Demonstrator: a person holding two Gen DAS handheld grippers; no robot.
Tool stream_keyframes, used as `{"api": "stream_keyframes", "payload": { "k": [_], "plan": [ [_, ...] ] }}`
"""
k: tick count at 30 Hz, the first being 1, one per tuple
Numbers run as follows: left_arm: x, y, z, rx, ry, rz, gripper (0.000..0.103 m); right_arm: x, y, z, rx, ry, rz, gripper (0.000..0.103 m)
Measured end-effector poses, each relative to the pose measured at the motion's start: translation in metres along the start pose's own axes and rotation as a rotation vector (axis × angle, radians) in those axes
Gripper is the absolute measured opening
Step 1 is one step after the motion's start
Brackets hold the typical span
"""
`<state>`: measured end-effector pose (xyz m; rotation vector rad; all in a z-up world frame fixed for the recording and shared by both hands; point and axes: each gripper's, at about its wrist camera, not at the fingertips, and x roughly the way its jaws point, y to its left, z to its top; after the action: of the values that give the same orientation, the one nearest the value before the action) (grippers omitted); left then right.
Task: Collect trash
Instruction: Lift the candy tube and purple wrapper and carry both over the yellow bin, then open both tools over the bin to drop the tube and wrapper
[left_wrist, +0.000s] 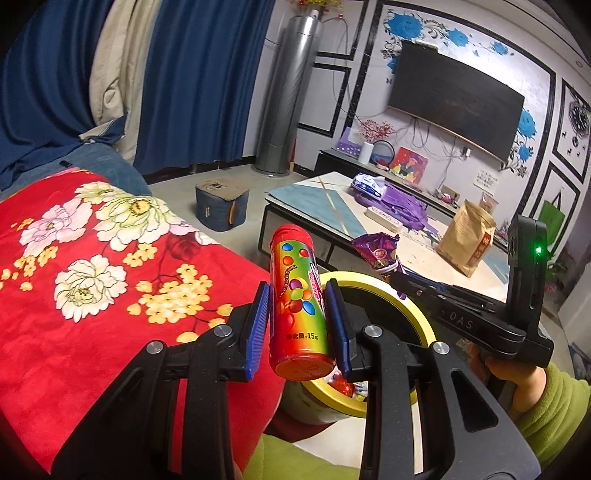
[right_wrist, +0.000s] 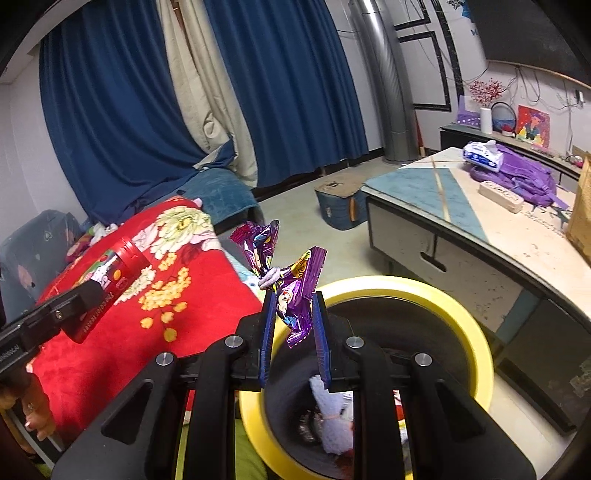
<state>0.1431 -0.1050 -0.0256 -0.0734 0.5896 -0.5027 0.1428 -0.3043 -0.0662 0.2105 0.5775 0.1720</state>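
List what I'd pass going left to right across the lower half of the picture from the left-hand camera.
Red floral blanket → candy tube clamped between the left fingers → yellow-rimmed bin → purple wrapper → brown paper bag on the table → green sleeve.

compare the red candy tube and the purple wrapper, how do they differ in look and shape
The candy tube is a rigid, smooth cylinder, red with coloured sweets printed on it; the purple wrapper is thin, crumpled foil with jagged ends. The candy tube sits in the left hand-held gripper, the purple wrapper in the right hand-held gripper. Both are clamped between blue pads, near the yellow-rimmed bin.
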Motion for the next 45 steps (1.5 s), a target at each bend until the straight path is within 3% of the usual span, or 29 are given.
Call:
{"api": "stream_keyframes", "payload": {
  "k": [15,32,40,41,44,45],
  "plan": [
    [0.024,-0.046,-0.015,0.091,0.060,-0.047,0.023,-0.005,-0.042,-0.036,0.043,0.052,-0.086,0.020],
    [0.081,-0.076,-0.018,0.160,0.137,-0.071,0.022,0.007,-0.068,-0.057,0.101,0.111,-0.112,0.021],
    [0.101,-0.076,-0.008,0.135,0.162,-0.071,0.022,0.011,-0.072,-0.062,0.115,0.127,-0.118,0.023],
    [0.102,-0.074,-0.007,0.125,0.162,-0.070,0.025,0.011,-0.072,-0.063,0.117,0.131,-0.117,0.024],
    [0.101,-0.071,-0.003,0.105,0.157,-0.075,0.047,0.013,-0.074,-0.065,0.123,0.137,-0.112,0.027],
    [0.100,-0.070,-0.003,0.102,0.155,-0.072,0.049,0.013,-0.074,-0.066,0.121,0.140,-0.112,0.027]
  ]
}}
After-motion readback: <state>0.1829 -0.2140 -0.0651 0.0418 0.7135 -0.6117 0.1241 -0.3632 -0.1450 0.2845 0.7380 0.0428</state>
